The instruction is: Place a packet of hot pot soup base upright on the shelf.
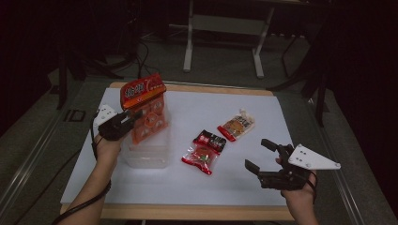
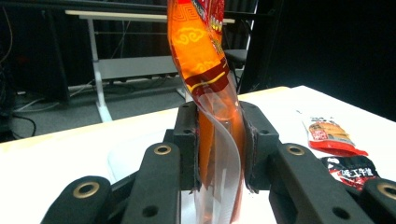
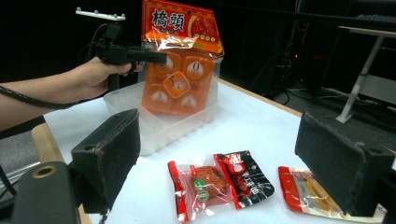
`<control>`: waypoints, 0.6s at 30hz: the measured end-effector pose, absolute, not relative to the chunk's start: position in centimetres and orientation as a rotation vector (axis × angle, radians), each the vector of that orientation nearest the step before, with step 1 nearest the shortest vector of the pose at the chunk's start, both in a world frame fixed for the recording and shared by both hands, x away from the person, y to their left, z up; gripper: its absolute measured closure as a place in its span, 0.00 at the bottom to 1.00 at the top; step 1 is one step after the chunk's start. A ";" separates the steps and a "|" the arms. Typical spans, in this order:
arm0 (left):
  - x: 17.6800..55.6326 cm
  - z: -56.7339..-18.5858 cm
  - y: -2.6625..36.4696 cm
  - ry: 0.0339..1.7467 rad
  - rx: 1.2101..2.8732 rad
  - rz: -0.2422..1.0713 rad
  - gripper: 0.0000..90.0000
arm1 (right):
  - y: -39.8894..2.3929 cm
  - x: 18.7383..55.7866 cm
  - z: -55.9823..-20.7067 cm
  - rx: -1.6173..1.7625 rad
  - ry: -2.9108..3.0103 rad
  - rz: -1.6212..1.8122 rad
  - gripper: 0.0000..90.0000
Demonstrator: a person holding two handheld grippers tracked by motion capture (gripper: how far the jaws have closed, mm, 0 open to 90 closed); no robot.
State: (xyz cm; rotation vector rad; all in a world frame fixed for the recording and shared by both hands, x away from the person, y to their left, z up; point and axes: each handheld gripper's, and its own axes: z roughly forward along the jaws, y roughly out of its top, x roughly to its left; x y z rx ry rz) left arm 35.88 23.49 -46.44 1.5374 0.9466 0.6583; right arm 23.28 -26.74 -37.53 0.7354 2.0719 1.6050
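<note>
A big orange snack bag (image 1: 146, 105) hangs upright, pinched at its edge by my left gripper (image 1: 136, 115), which is shut on it. In the left gripper view the bag (image 2: 201, 56) rises from between the pads (image 2: 189, 140). Its lower end reaches into a clear plastic bin (image 1: 145, 157) at the table's left. The right gripper view has the same bag (image 3: 180, 60) and bin (image 3: 159, 128) farther off. My right gripper (image 1: 257, 153) hovers open and empty near the front right, with its pads (image 3: 112, 149) standing wide apart.
A clear red-edged packet (image 1: 199, 159) lies mid-table, with a black packet (image 1: 210, 140) touching it. An orange and white packet (image 1: 236, 125) lies farther back to the right. The white tabletop (image 1: 197, 187) has a wooden rim. A desk frame (image 1: 223, 28) stands beyond it.
</note>
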 end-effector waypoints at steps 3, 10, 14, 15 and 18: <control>36.1 -46.8 23.9 0.970 1.538 0.650 0.80 | -26.8 23.3 -37.6 0.737 2.073 1.608 0.16; 36.2 -47.5 24.8 1.015 1.512 0.623 0.80 | -26.7 23.4 -37.6 0.739 2.079 1.608 0.16; 36.6 -47.4 25.1 1.032 1.513 0.603 0.79 | -26.4 23.5 -37.7 0.737 2.090 1.608 0.16; 36.6 -47.4 25.1 1.041 1.511 0.603 0.79 | -26.4 23.5 -37.7 0.736 2.092 1.608 0.16; 36.7 -47.4 25.2 1.033 1.520 0.606 0.78 | -26.4 23.5 -37.8 0.736 2.094 1.608 0.16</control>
